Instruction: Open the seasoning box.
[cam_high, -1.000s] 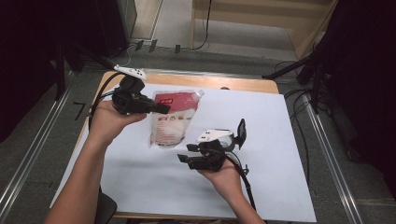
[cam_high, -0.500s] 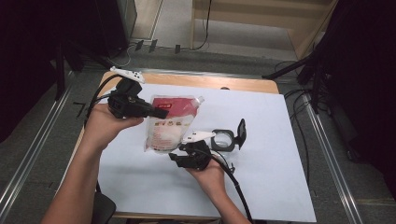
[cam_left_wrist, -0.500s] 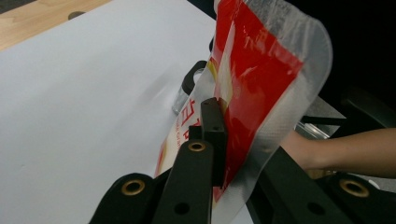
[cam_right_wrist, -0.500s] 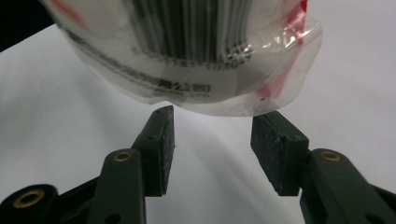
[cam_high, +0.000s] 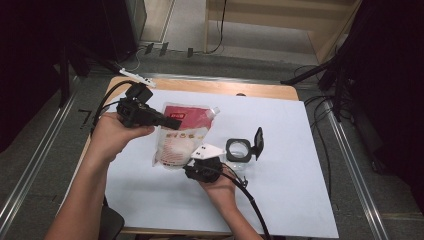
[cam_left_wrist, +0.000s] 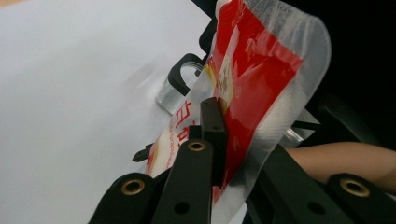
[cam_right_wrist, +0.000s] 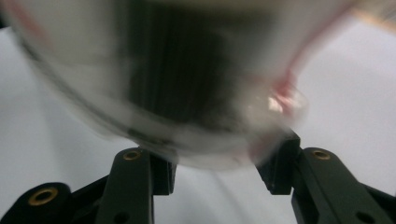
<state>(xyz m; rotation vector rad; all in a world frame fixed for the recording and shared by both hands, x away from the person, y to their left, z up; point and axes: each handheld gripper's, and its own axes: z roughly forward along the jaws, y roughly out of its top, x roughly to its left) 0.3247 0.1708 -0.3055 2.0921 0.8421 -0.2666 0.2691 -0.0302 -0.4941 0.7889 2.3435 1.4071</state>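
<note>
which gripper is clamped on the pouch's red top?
The left gripper: shut on the red top of the pouch. The right gripper is at its clear bottom end, jaws just closing, pads beside it.

Overhead looks down; claw cameras close (pouch (cam_high: 181, 137) shared).

**Print on the pouch, mostly unreadable**

We see red lettering on the white lower part of the red-and-clear pouch (cam_left_wrist: 243, 84), beside the left claw; we make out what looks like "Granula", cut off and tilted. A small pale label sits on its red panel, too blurred for us to read.
</note>
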